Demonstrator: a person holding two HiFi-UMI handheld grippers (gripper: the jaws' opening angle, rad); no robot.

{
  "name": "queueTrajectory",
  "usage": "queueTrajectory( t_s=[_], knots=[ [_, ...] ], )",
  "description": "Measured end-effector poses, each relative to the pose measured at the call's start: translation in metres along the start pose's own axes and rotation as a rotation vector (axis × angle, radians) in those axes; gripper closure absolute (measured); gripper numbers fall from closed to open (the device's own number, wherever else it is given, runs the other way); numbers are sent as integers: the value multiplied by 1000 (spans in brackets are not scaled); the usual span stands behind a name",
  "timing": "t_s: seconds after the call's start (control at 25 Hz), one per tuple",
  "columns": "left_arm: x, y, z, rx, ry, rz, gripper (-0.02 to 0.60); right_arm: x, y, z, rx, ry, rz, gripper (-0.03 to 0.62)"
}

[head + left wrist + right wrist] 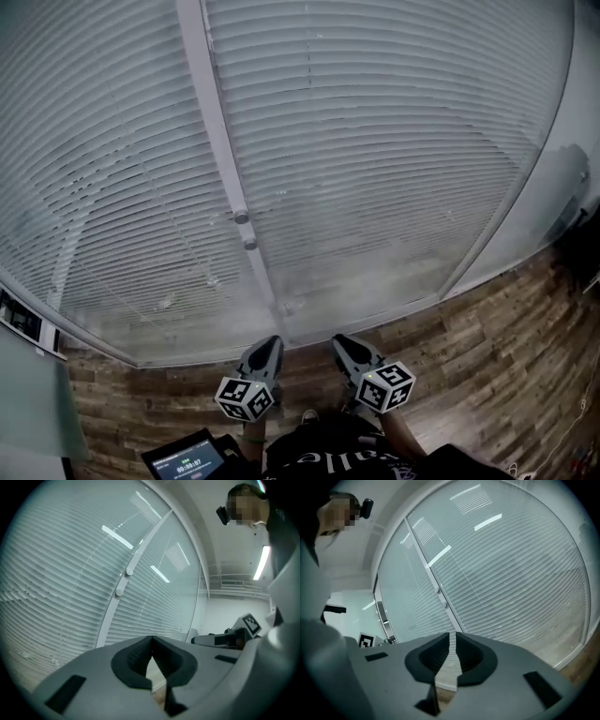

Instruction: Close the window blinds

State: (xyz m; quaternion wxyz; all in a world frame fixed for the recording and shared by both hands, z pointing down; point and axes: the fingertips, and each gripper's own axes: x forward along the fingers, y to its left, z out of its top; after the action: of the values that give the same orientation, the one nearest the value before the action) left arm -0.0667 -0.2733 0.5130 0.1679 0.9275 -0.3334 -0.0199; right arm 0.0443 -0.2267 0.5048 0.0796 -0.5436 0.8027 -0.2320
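Pale horizontal blinds (375, 141) hang behind glass panels split by a white mullion (217, 131). Two small round knobs (241, 217) (249, 243) sit on that mullion, also seen as knobs (120, 592) in the left gripper view and knobs (438, 591) in the right gripper view. The slats look tilted nearly flat, with little seen through them. My left gripper (265, 352) (151, 640) is low and short of the glass, its tips touching, empty. Beside it, my right gripper (349, 349) (452, 635) points at the same mullion with a narrow slit between its tips and nothing in it.
Wood-plank floor (487, 328) runs below the window's bottom frame (375, 314). A small device with a lit screen (187, 459) is at the lower left. Something dark (577, 234) stands at the right edge. Ceiling lights reflect in the glass.
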Motion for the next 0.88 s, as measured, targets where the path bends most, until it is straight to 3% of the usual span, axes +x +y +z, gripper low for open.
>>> queueTrajectory(
  t_s=[0.12,0.32,0.56,0.72,0.88],
  knots=[
    [-16,-15,-12,-23,17,10,575,-19,8,0,-13,-8,17,560],
    [-52,-66,-24,10,17,16,575,-68,25,-4,-25,-33,64,559],
    [-118,-157,-42,-31,-60,63,575,-163,42,-47,-27,0,93,559],
    [-159,-211,-74,-6,-20,85,575,-217,54,-83,-14,57,115,559],
    [-190,-237,-89,-21,-8,108,575,-248,72,-93,-27,62,139,559]
  ],
)
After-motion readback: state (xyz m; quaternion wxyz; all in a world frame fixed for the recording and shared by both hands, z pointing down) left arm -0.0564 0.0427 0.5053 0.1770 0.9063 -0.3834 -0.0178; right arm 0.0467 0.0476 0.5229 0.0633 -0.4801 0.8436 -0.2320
